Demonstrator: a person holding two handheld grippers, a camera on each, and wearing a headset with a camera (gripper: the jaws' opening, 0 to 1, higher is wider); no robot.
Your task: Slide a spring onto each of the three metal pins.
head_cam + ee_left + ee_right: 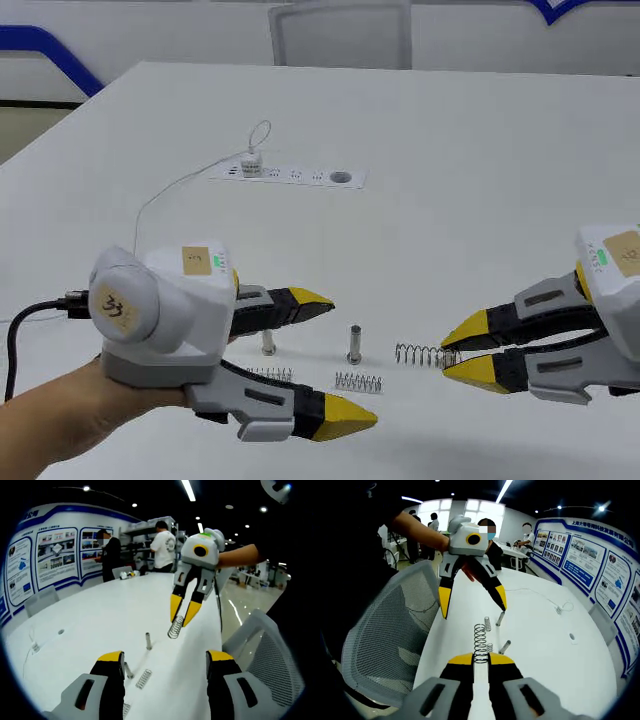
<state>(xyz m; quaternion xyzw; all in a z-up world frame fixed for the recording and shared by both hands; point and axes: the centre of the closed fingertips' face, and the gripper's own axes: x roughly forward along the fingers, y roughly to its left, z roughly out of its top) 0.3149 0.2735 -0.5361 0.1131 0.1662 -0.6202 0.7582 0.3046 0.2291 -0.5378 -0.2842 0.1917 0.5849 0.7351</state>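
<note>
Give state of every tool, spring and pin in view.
Left yellow-tipped grey tool, open, empty.
Right yellow-tipped grey tool, shut on steel coil spring.
That spring, pinched at one end.
Two loose steel coil springs, lying flat on white table.
Two short metal pins, upright, bare.

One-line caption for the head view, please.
Right claw pinches a spring beside an upright pin; left claw open, two loose springs lying nearby.

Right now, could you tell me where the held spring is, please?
In the head view, the spring is pinched by the right tool, just right of the upright pin.
</note>
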